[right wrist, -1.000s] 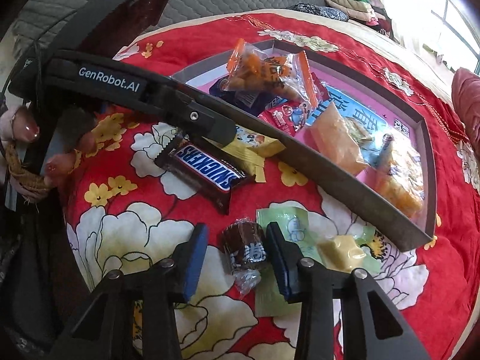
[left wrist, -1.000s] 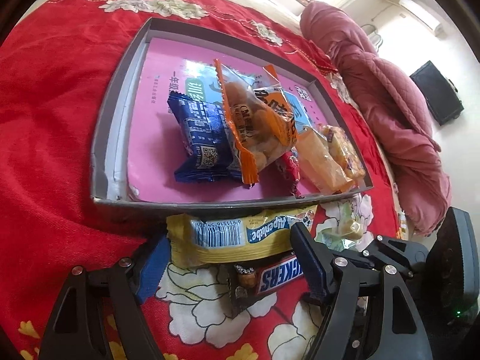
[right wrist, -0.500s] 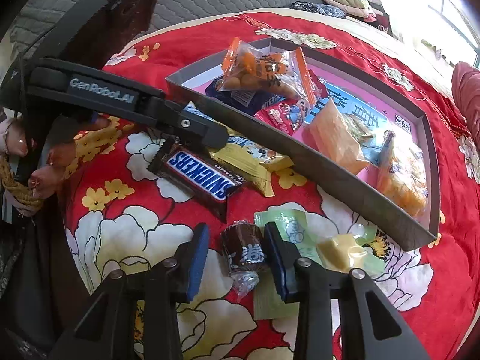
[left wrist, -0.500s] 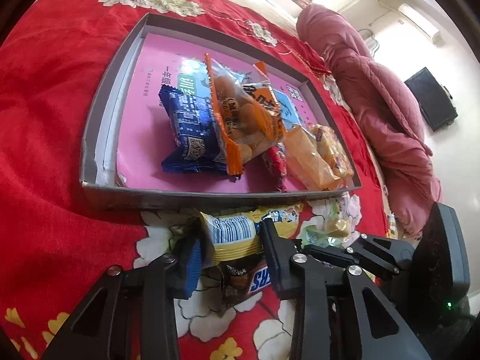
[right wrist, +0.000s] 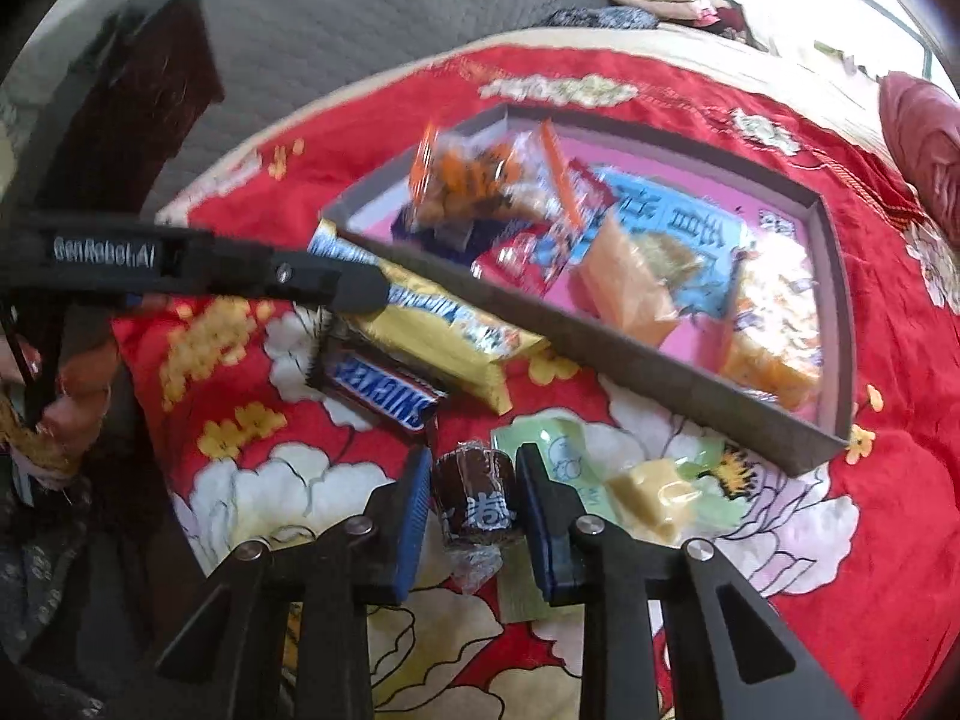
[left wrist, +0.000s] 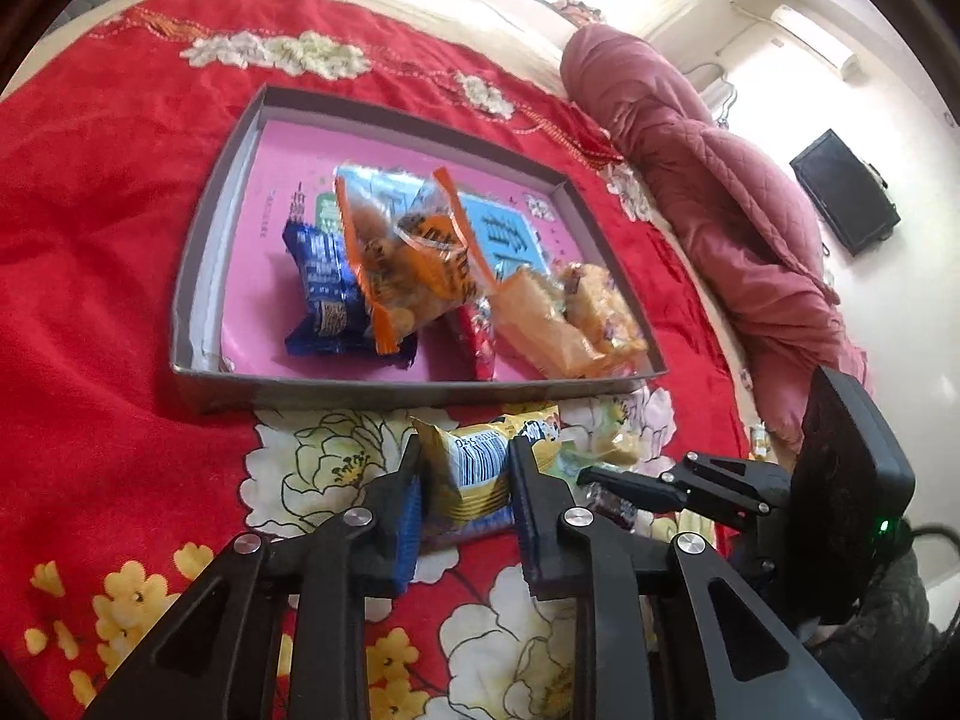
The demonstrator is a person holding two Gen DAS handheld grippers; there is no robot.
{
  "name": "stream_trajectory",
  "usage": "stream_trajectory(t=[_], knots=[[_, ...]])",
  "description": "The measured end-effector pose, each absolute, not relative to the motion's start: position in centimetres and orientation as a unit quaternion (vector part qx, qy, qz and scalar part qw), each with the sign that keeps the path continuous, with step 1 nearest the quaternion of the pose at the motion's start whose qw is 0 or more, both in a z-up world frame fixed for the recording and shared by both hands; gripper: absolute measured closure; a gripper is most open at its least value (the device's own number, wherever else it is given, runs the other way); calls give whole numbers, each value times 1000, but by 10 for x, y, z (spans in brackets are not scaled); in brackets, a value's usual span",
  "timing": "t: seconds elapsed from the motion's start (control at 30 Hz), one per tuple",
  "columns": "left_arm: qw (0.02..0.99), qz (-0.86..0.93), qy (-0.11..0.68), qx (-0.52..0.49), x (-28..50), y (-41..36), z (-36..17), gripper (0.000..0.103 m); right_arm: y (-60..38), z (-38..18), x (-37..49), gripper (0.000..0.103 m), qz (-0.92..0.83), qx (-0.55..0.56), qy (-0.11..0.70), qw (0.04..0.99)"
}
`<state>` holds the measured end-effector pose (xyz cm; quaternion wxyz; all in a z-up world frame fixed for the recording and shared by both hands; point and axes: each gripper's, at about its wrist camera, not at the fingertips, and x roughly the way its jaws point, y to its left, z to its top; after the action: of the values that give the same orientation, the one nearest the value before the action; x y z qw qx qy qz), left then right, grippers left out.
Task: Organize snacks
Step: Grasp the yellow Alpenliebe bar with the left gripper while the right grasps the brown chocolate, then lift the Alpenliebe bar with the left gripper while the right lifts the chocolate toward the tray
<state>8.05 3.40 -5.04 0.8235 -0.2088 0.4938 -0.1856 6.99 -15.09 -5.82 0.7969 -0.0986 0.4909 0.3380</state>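
Across the bed's red plush flowered blanket (left wrist: 90, 276) lies the shallow grey cardboard box lid with a pink printed floor (left wrist: 198, 276), and the sorting is midway: some snacks are in it, others wait on the blanket just in front of its near wall. Inside sit a clear orange-trimmed bag of fried bites (left wrist: 414, 258), a dark blue foil packet (left wrist: 324, 294) partly under it, two pale yellow wrapped pastries (left wrist: 570, 318) and a small red packet (left wrist: 474, 336).

The left hand-held gripper (left wrist: 465, 480) has just been closing and is clenched on the yellow foil wafer pack (left wrist: 480, 468). It looks lifted, and needs carrying over the wall and letting go in a bare patch. The right hand-held gripper (right wrist: 474, 504) has just been closing too; its pads grasp the small dark brown wrapped sweet (right wrist: 474, 498). A brown Snickers bar (right wrist: 384, 384) and a pale green packet with a yellow cube (right wrist: 648, 492) remain on the blanket.
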Motion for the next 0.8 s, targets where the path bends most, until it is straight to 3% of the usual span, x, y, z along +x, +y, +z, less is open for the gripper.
stream_trajectory(t=[0.8], knots=[[866,-140,440,-191,86,29,7,76,-175,-19,88,74,333,-29,427,840]])
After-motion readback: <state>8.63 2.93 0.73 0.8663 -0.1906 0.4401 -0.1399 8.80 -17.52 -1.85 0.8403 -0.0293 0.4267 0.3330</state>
